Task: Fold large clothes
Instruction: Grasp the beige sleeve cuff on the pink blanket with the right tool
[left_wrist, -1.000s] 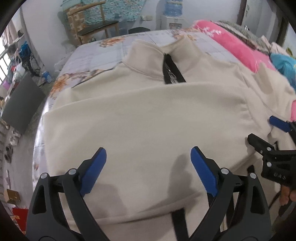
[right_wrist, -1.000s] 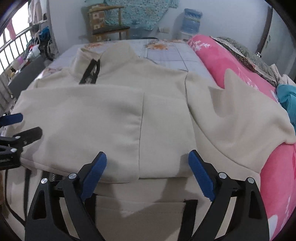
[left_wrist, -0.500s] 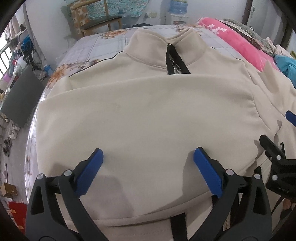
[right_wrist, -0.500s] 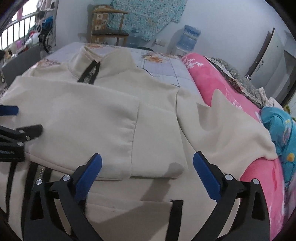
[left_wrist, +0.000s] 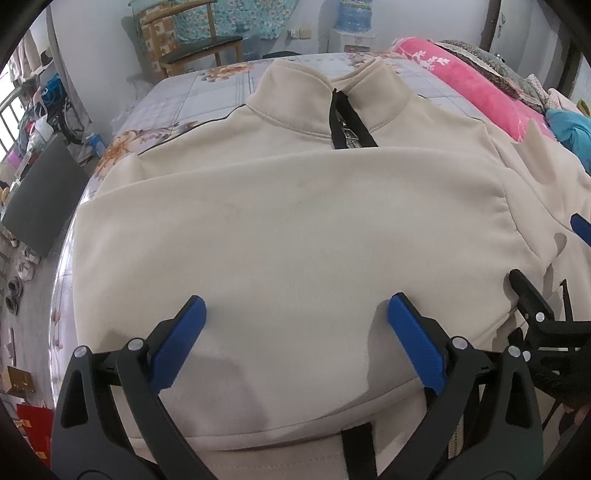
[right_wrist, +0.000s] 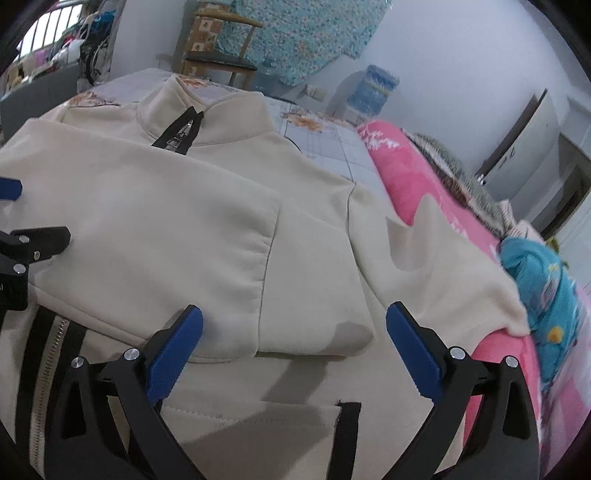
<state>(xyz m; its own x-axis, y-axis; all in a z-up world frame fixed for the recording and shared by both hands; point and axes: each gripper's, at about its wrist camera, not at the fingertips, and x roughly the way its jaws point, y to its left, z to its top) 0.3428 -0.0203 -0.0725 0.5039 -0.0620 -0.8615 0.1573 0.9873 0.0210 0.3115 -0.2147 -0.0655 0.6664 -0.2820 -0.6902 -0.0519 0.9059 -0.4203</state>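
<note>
No legible writing on cream jacket (left_wrist: 295, 229).

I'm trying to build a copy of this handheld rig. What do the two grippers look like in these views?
Both look alike. The left gripper and right gripper each have two black plastic arms with triangular cut-outs and round silver pivot pins, ending in flat blue pads on the jaws. No cables or readable markings show. What the person wears on the hands cannot be made out.
</note>
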